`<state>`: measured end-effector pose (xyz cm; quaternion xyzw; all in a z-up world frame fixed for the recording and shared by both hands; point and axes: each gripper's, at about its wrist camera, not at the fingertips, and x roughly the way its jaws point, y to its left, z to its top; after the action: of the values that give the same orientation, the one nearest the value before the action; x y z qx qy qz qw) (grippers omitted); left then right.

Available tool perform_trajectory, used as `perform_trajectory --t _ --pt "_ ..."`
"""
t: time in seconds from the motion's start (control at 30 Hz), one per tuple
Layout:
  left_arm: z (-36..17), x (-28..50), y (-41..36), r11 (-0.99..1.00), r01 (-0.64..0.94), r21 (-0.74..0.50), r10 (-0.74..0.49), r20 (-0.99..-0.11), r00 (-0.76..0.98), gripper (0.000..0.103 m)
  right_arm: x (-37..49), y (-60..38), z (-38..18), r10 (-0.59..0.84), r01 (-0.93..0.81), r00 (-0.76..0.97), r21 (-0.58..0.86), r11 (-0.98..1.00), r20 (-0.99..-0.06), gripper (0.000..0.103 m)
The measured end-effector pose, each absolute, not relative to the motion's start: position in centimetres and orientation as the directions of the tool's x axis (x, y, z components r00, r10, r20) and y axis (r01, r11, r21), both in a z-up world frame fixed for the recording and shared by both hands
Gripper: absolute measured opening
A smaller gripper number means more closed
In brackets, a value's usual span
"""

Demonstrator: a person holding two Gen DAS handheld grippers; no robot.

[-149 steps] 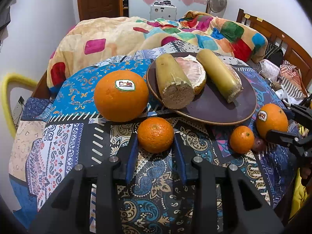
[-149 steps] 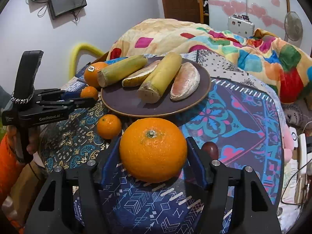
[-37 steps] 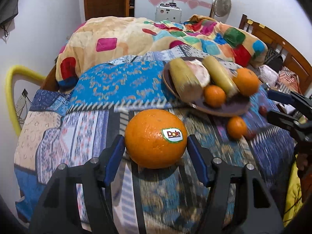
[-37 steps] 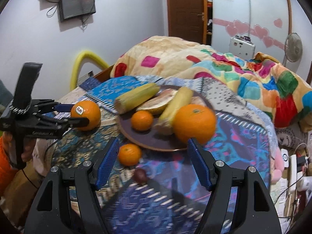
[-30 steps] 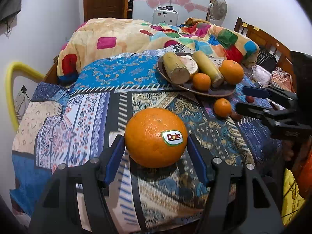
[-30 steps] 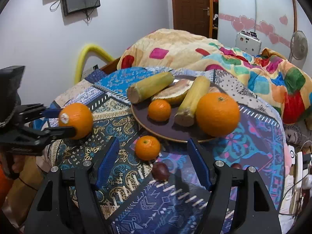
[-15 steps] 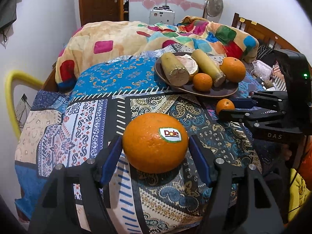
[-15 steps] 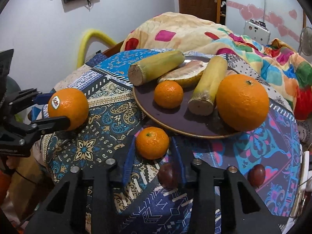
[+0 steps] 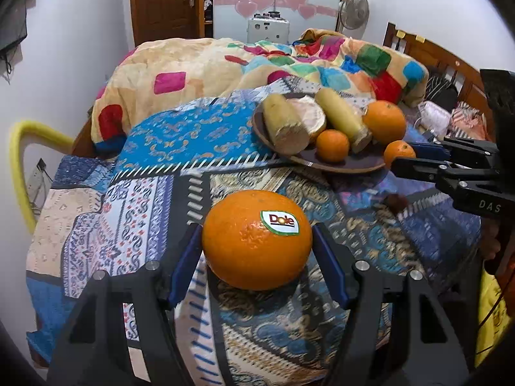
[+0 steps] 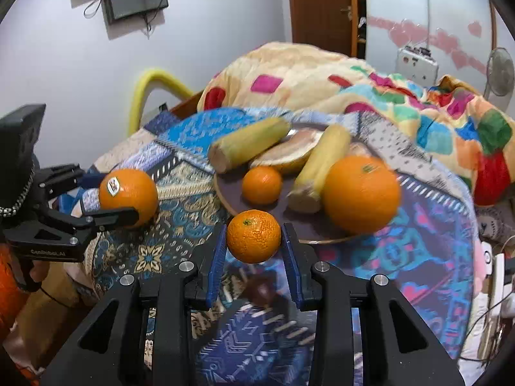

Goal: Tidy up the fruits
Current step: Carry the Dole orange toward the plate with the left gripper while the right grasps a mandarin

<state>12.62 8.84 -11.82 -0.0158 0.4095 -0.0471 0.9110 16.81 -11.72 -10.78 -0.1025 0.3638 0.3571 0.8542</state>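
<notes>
Fruit is held in both hands: the right hand-held gripper (image 10: 254, 254) pinches a small mandarin (image 10: 253, 236) clear of the cloth, just in front of the plate (image 10: 230, 197), which lies straight ahead and slightly above in its view. The left hand-held gripper (image 9: 256, 267) clamps the stickered orange (image 9: 257, 239) further back, so the right hand is nearer the plate.

Home bedroom. Bed with patchwork quilt (image 9: 135, 173), rumpled multicolour blanket (image 9: 225, 64) at 12 o'clock, wooden headboard (image 9: 441, 61) at 2, wooden door (image 9: 167, 3) at 11, heart-stickered wardrobe (image 9: 276, 0), fan (image 9: 354, 9).
</notes>
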Motion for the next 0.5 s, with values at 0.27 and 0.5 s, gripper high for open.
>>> perform_trajectory --t 0.27,0.5 --pt "-8.5 14.9 6.3 0.991 0.119 -0.063 -0.13 -0.685 0.717 0.068 17.9 -13.9 -8.1 0.533 -0.651 0.559 0.062 0.757 -0.635 0.031" --pt "-6.4 18.6 4.4 0.987 0.148 -0.06 -0.152 -0.644 0.75 0.068 19.8 -15.3 -7.1 0.53 -0.624 0.598 0.065 0.779 -0.601 0.031"
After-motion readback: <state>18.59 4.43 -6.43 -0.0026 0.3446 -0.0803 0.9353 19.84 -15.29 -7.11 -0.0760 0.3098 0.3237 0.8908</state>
